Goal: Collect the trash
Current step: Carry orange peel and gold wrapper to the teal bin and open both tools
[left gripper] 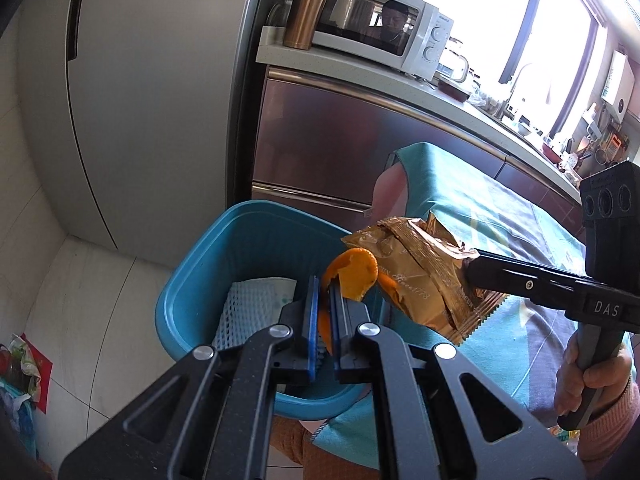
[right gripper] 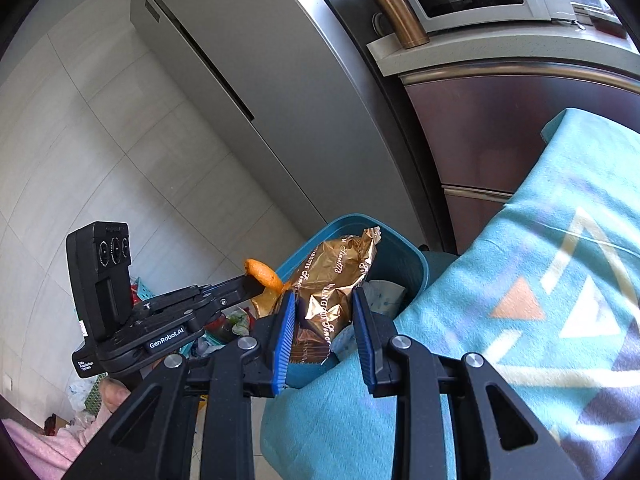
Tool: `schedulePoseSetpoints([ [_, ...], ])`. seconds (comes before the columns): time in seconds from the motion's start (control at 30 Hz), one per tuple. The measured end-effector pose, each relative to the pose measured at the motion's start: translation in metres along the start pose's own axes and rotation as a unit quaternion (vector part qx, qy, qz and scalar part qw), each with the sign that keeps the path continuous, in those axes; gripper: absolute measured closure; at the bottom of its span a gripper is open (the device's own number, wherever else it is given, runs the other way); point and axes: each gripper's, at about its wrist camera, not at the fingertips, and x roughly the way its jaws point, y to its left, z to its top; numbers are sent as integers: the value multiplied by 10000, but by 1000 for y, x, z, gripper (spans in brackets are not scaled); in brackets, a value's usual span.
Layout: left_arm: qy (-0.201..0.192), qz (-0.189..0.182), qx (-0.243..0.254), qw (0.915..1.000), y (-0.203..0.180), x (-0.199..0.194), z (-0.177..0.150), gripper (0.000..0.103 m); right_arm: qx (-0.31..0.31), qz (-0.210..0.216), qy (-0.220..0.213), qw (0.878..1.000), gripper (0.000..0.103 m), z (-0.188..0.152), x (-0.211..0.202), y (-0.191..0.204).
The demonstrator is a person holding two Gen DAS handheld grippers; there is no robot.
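Above the blue bin (left gripper: 208, 280), you held both loads at once: your left hand-held gripper (left gripper: 325, 320) was nearly closed on a curl of orange peel (left gripper: 352, 276), and your right hand-held gripper (right gripper: 326, 320) was clamped part-open around a crumpled gold snack wrapper (right gripper: 328, 292). Inside the bin lay a white foam net (left gripper: 240, 312) and some pale paper beside it, so by my reading part of the collecting was done, while the peel and the wrapper were not yet dropped. The peel hung over the bin's mouth; the wrapper sat over the rim nearest the teal blanket (right gripper: 520, 280), which pressed right up against that side of the bin. The bin's far side faced the grey fridge (left gripper: 160, 100) with bare floor between, so open room lay there, whereas the two grippers crowded each other over the opening. More clutter showed on the floor well away from the bin, though I could not tell if it was yours to gather.
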Motion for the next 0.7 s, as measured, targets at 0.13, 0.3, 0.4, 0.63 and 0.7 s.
schedulePoseSetpoints([
  [0.13,60,43,-45,10000,5,6,-2,98,-18,-88,102,9999,76,1,11,1],
  [0.3,167,101,-97,9998,9,15,-3,97,11,-183,235,9996,76,2,24,0],
  [0.4,227,123,-109,9996,10,23,-4,97,-4,-240,326,9992,76,3,32,0],
  [0.63,361,188,-106,9991,12,40,-8,97,-33,-359,554,9978,76,8,51,1],
  [0.7,397,212,-125,9989,11,44,-8,97,-56,-406,608,9973,76,9,55,3],
])
